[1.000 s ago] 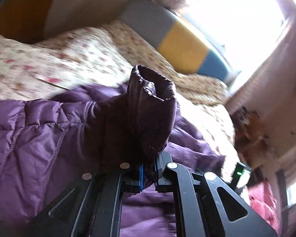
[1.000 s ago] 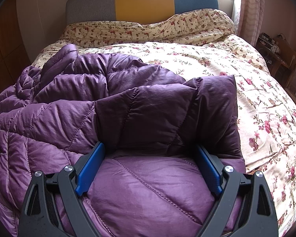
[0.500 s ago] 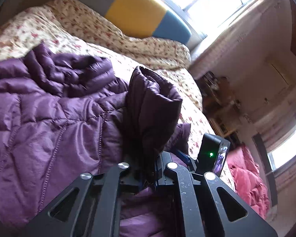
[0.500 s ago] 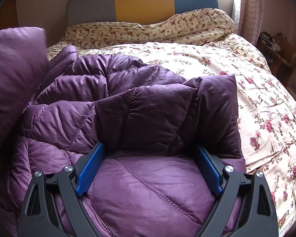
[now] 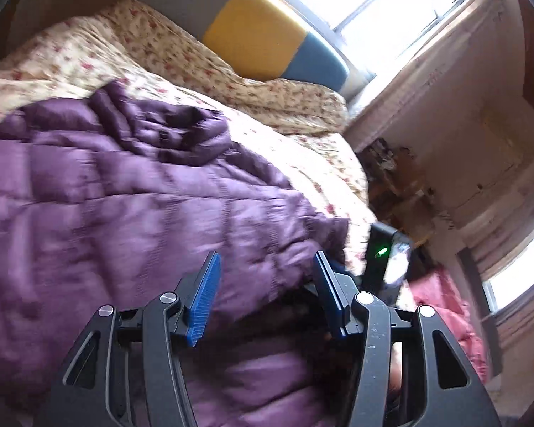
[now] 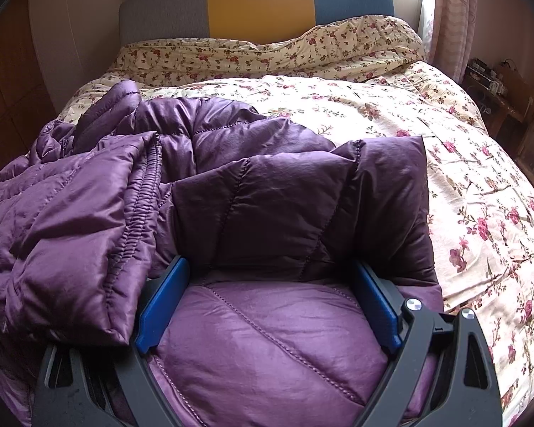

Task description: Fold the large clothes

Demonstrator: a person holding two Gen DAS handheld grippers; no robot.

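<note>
Purple and quilted, the jacket [image 6: 231,195] lies on the bed [image 6: 462,185], its length running from the right gripper [image 6: 267,299] toward the headboard [image 6: 260,0]. That gripper's jaws stand wide, pressed onto the padding. The left gripper [image 5: 267,291] is nearer the flap [image 6: 71,231]; its jaws are opening, nothing pinched between them.
</note>
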